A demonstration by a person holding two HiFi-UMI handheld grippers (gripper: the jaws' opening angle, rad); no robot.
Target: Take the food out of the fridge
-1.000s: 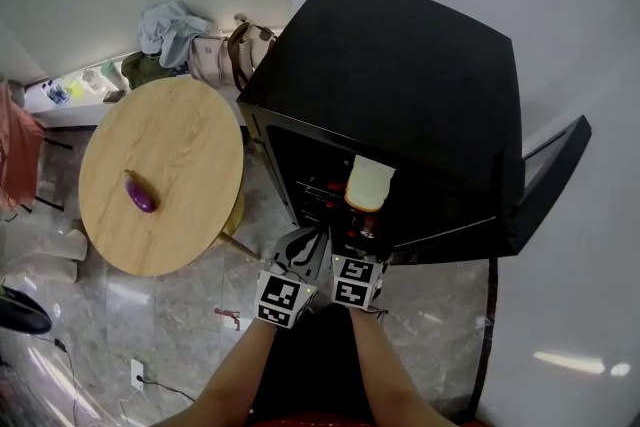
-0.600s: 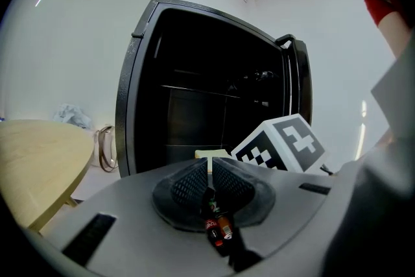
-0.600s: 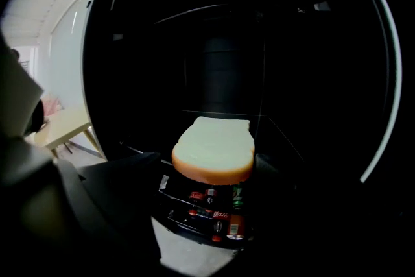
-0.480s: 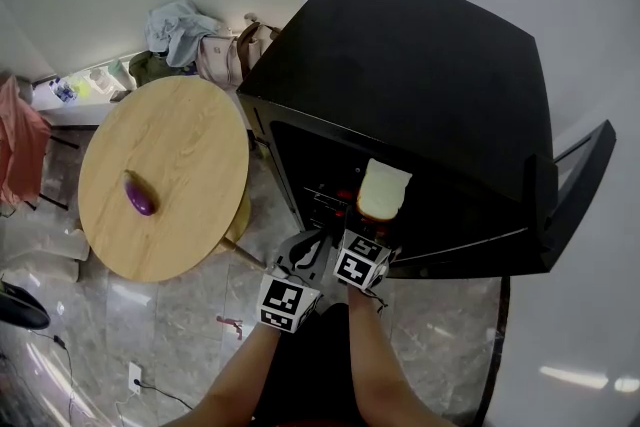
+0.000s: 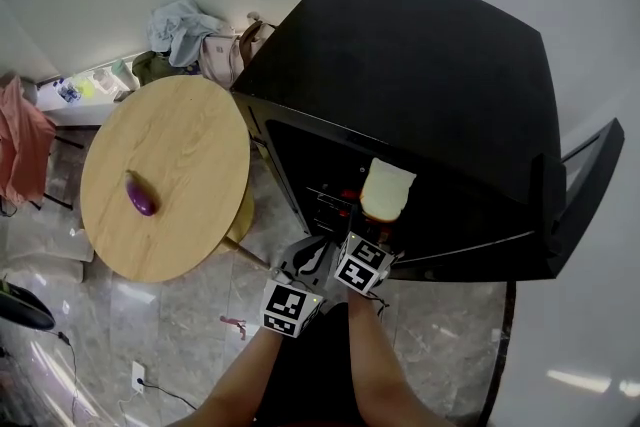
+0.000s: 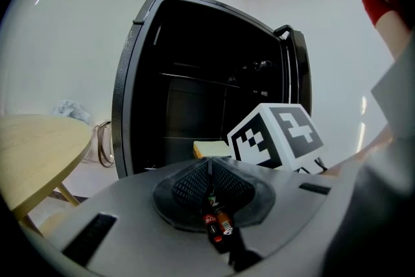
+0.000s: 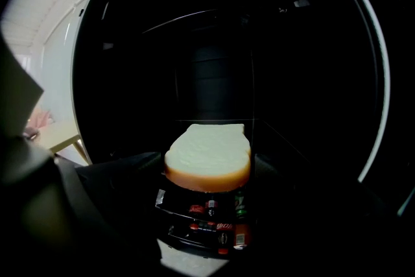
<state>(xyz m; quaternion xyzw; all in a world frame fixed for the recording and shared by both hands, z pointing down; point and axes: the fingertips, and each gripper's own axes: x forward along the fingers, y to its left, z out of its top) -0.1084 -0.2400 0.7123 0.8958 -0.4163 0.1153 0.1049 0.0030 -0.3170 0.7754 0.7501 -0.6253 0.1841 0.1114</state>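
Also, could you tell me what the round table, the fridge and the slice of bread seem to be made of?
The table: pale wood or wood veneer, matt, visible grain lines. The fridge: probably painted metal, smooth black with a faint sheen. The slice of bread: smooth white top, tan crust; real or foam, unclear.

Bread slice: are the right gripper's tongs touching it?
Touching. The right gripper holds the bread: its own view shows both tongs pressed against the bread's sides.
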